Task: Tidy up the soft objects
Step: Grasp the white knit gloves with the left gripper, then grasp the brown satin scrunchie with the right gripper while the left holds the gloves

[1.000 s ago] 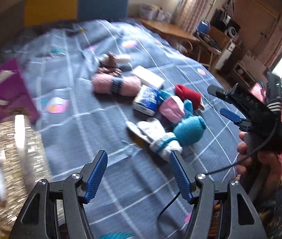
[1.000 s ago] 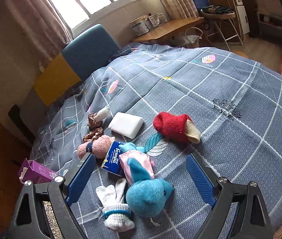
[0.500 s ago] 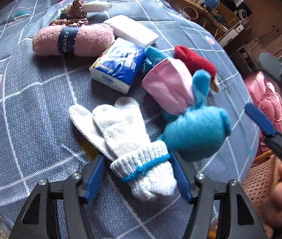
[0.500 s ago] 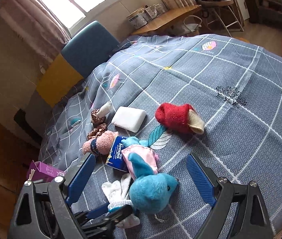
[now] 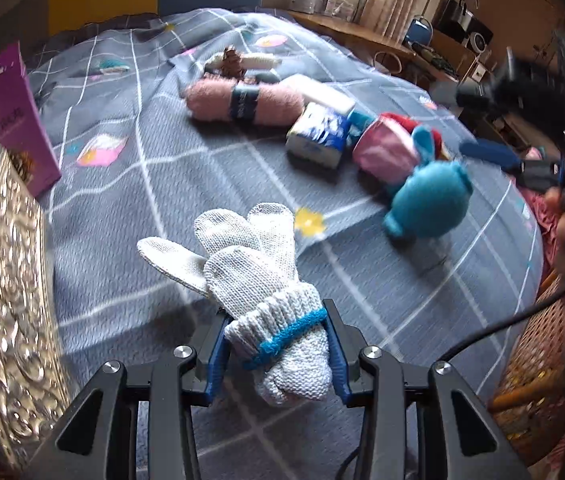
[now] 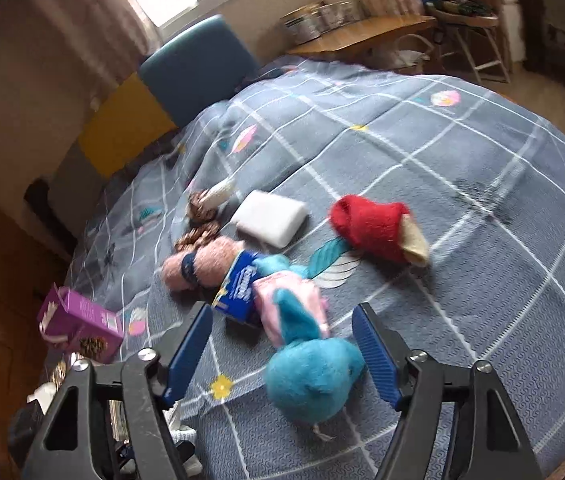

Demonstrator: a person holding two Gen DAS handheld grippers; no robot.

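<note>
A pair of white knitted gloves [image 5: 250, 272] with a blue cuff band sticks out forward from my left gripper [image 5: 276, 314]. Its jaws are closing and both pads press on the cuff. The gloves hang just above the grey checked bedspread [image 5: 154, 184]. A blue plush toy [image 6: 310, 376] lies on the bedspread between the jaws of my right gripper [image 6: 282, 308]. These jaws are closing, and the left pad stands clear of the plush. The left wrist view shows the plush [image 5: 430, 200] with the right gripper [image 5: 482, 124] blurred behind it.
Beyond the plush lie a pink cloth [image 6: 290, 296], a blue tissue pack [image 6: 238, 288], a pink yarn skein [image 6: 202, 268], a white pack [image 6: 270, 218], a red sock [image 6: 374, 228] and brown scrunchies [image 6: 198, 236]. A purple box [image 5: 2, 120] and a glittery container [image 5: 2, 300] stand left.
My left gripper came down on the white gloves, shut on their cuff and drew them away from the plush. The right gripper's jaws have narrowed around the blue plush.
</note>
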